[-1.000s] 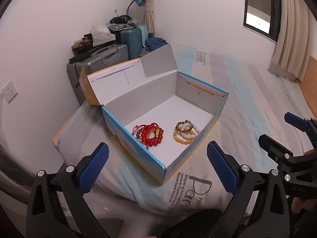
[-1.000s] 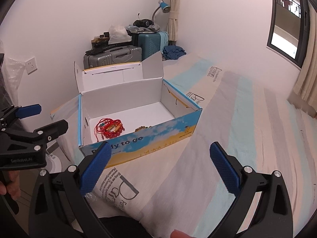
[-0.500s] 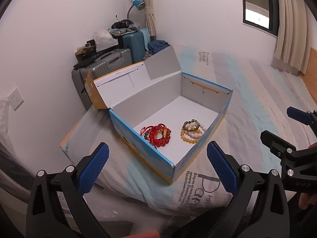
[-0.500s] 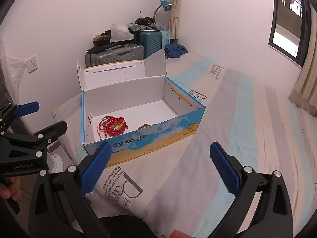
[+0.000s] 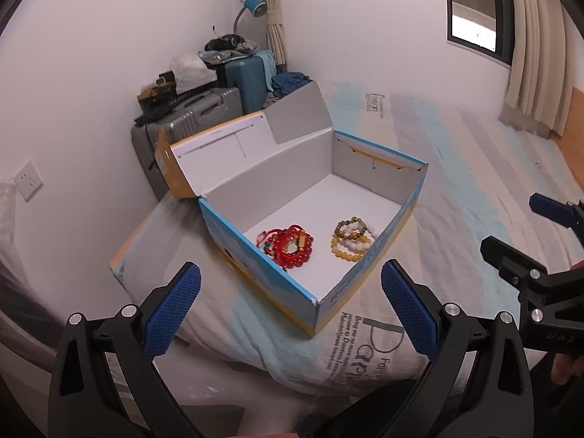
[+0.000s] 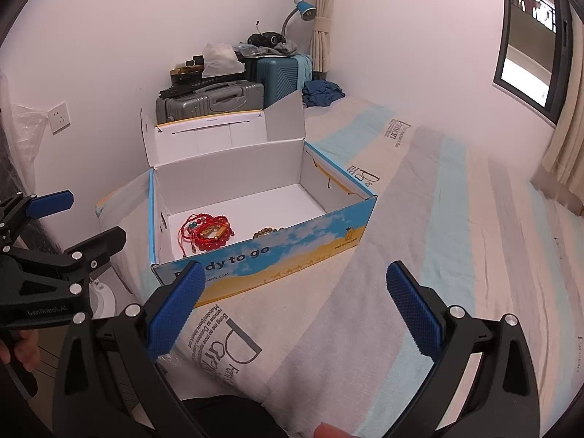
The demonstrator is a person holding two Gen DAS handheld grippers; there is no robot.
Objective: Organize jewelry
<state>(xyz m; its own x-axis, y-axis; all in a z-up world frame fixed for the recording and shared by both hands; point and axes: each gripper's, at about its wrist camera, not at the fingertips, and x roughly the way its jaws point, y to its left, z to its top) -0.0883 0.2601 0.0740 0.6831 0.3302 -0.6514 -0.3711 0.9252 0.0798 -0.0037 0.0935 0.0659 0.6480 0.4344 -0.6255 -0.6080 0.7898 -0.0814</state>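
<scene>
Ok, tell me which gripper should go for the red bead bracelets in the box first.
Left, probably. The left gripper is open and looks over the box's near corner, straight down at the red bracelets. The right gripper is open too, but it faces the printed front wall, which partly screens the box floor.

The bed (image 6: 419, 219) is covered with a striped sheet (image 5: 474, 189) in pale blue, grey and cream bands, printed with dark lettering. An open cardboard box (image 5: 368, 281), blue and yellow outside and white inside, rests directly on the sheet near the bed's corner, its lid flap tilted back toward the wall. A printed block of text (image 6: 222, 332) lies on the sheet just in front of the box, and a second print (image 6: 399, 129) lies beyond the box on its far right. A heap of dark blue clothing (image 6: 323, 91) sits at the bed's far end, well behind the box. The sheet right of the box is bare.
</scene>
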